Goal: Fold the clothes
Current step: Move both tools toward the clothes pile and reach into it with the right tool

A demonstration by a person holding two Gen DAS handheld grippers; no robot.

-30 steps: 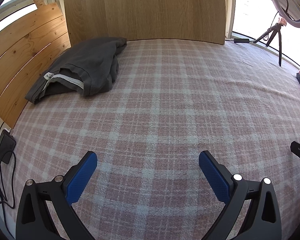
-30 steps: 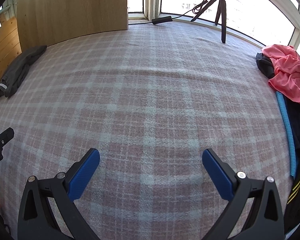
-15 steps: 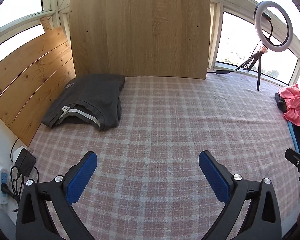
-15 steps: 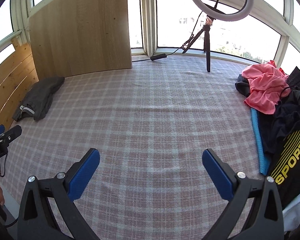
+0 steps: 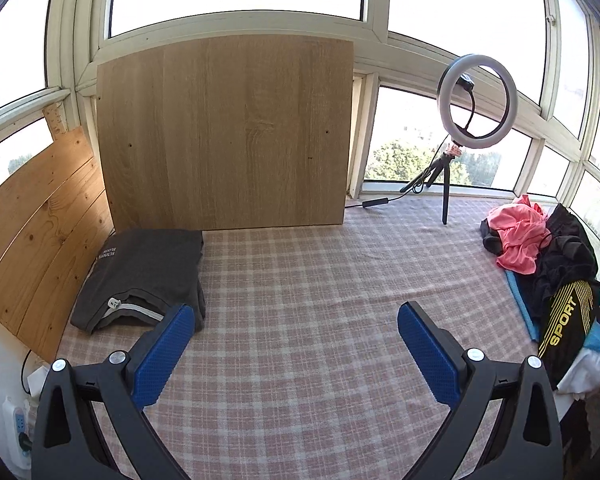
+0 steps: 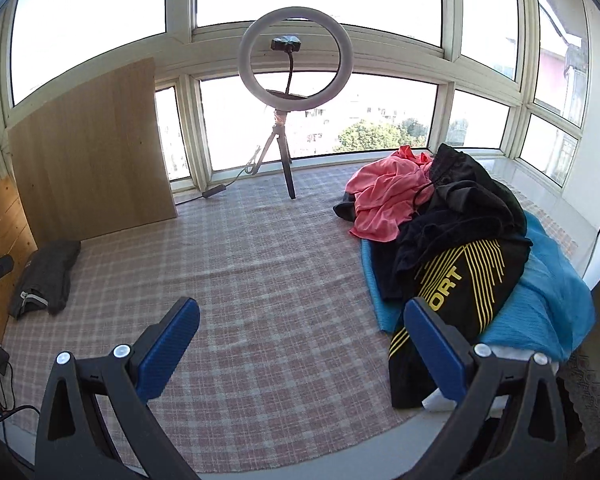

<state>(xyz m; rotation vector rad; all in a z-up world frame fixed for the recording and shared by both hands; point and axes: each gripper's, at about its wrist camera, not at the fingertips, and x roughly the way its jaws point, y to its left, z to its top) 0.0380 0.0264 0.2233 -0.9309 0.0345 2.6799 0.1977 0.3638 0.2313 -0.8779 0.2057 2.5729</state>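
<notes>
A dark grey garment (image 5: 140, 276) lies folded into a neat flat rectangle at the far left corner of the worktop, small white lettering on its upper face and a pale strip with a label showing at its near edge. Along the right edge sits an unfolded heap: a crumpled pink garment (image 6: 384, 196) at the far end, a rumpled black garment (image 6: 460, 208) draped partly over it, then a black piece with yellow stripes and "SPORT" lettering (image 6: 460, 292) nearer, all resting on a spread blue cloth (image 6: 552, 292). A bit of white fabric (image 5: 580, 372) peeks out at the near end.
</notes>
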